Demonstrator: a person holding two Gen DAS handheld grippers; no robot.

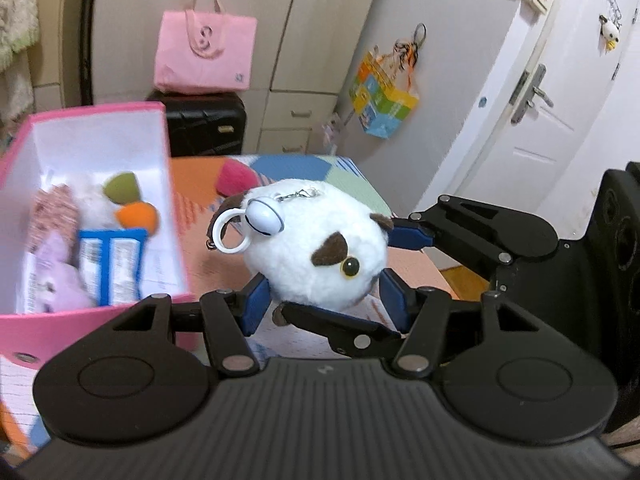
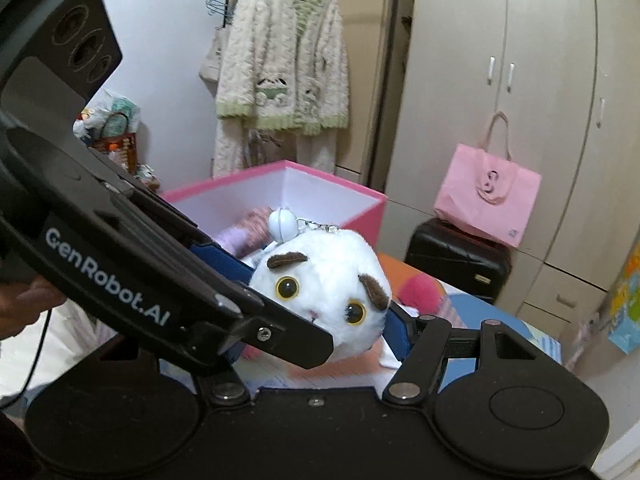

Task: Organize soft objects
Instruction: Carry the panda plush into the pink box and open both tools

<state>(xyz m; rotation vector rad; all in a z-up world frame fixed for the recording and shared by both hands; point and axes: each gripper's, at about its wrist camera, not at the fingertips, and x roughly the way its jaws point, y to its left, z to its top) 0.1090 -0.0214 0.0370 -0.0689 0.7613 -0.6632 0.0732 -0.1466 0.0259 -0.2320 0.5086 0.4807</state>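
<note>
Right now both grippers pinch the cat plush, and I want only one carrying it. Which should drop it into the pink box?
Left, probably. The left gripper clamps the cat plush squarely, and the pink box sits open beside it. The right gripper reaches across, its view blocked.

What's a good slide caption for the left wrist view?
Both tools grip a white plush cat beside the pink box of soft items.

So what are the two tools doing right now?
Left tool: closed on the white plush cat.
Right tool: closed on the same white plush cat, from the other side.
</note>
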